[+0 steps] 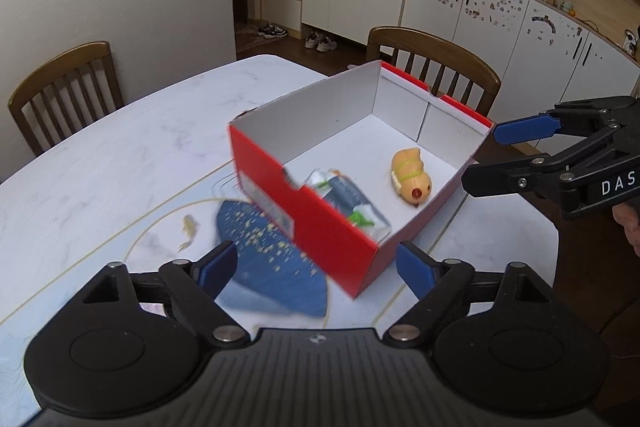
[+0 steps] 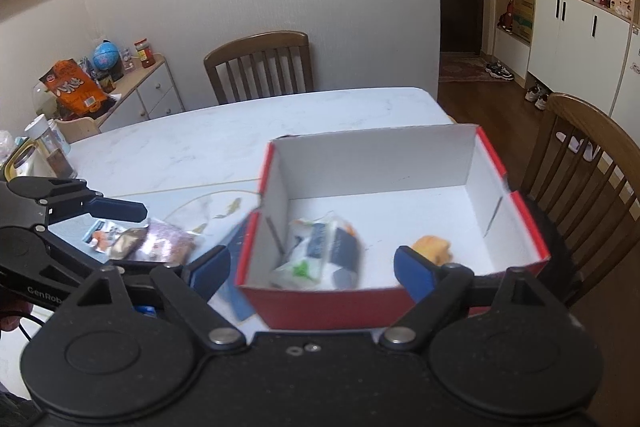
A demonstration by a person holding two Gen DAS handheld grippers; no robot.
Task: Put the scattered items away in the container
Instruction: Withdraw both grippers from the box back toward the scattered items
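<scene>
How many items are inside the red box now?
2. A white and grey snack packet lies near the left wall of the red box, and a yellow toy lies toward the right side. The near wall may hide something small.

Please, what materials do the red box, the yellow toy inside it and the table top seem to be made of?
Red box: probably cardboard, red outside, matt white inside, with folded flaps and creased corners. Yellow toy: probably smooth plastic or rubber; it has a slight shine and rounded moulded shape. Table top: looks like glossy marble or a marble imitation, white with faint grey veins.
</scene>
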